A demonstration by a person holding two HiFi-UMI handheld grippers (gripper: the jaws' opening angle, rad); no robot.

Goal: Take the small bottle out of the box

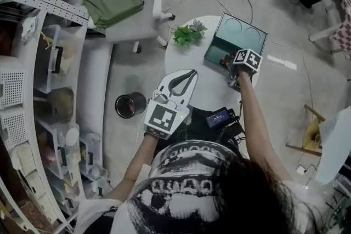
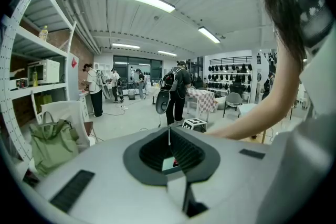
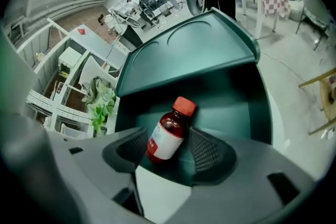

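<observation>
The small bottle (image 3: 169, 136) with the red cap is sitting tilted inside the green box (image 3: 236, 113), in the middle of the right gripper view. The box lid (image 3: 184, 55) is standing open behind it. The right gripper (image 3: 169, 148) is holding its jaws wide apart around the bottle, not squeezing it. The left gripper (image 2: 168, 134) is holding its jaws pressed together with nothing between them.

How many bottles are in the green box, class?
1. The red-capped bottle sits tilted inside the green box, between the open jaws of the right gripper. The gripper covers the box's near part, so another could be hidden there.
</observation>
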